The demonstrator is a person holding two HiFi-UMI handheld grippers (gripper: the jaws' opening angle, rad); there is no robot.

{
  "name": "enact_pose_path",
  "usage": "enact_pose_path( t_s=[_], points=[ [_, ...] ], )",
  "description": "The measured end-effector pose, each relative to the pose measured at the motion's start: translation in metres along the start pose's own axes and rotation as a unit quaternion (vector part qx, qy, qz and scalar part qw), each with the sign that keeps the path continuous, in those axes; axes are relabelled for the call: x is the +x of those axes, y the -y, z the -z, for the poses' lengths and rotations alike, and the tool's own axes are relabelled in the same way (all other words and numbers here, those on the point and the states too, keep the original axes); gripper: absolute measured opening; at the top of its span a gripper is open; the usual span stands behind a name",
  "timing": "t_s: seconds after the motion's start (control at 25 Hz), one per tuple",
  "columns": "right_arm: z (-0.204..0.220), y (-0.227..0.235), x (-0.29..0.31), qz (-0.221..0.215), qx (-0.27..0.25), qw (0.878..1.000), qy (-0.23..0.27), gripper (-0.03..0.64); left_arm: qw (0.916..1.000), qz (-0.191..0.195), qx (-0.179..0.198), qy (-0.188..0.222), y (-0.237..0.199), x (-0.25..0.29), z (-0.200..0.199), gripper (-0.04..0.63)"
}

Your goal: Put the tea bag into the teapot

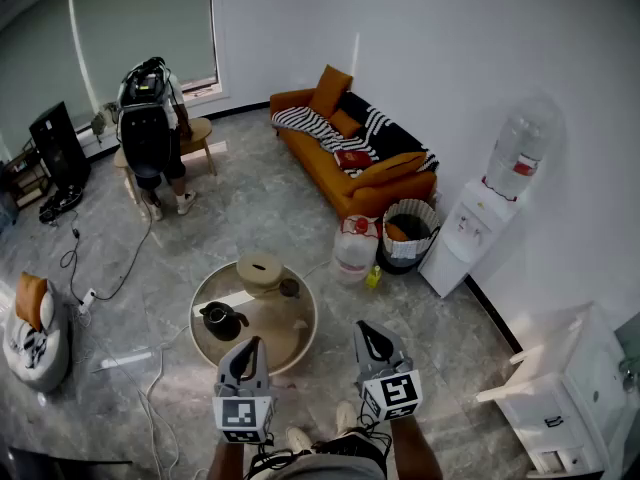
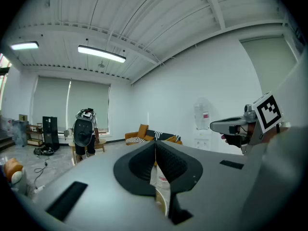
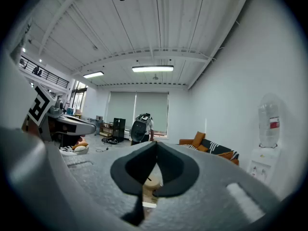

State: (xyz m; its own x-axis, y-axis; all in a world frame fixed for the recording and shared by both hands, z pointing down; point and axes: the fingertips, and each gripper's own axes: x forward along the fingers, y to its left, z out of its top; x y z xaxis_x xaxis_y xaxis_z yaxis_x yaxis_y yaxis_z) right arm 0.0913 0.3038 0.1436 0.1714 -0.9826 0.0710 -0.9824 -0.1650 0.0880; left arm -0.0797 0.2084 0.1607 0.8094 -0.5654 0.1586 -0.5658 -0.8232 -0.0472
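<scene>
Left claw and right claw both sit closed and empty, so I'd open one before lowering toward the teapot.

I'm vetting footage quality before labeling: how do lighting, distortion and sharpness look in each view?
Head view: even soft light, mild wide-angle bowing, teapot small but sharp. Left gripper view: heavy fisheye, dark corners, bright ceiling lamp, left claw soft. Right gripper view: same fisheye and vignette, right claw blurred.
</scene>
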Motion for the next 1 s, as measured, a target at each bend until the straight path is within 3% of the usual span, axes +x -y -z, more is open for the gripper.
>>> enact_pose_path(
  t_s=[0.56, 1.0],
  points=[
    [0.016, 0.015, 0.044, -0.03, -0.003, 1.0, -0.007, 0.0, 0.9999, -0.014, -0.003, -0.005, -0.004, 0.048, 0.007, 0.02],
    [0.047, 0.053, 0.17, -0.133, -0.002, 0.991, -0.031, 0.0, 0.9944, -0.09, -0.043, -0.035, -0.033, 0.152, 0.027, 0.02]
  ],
)
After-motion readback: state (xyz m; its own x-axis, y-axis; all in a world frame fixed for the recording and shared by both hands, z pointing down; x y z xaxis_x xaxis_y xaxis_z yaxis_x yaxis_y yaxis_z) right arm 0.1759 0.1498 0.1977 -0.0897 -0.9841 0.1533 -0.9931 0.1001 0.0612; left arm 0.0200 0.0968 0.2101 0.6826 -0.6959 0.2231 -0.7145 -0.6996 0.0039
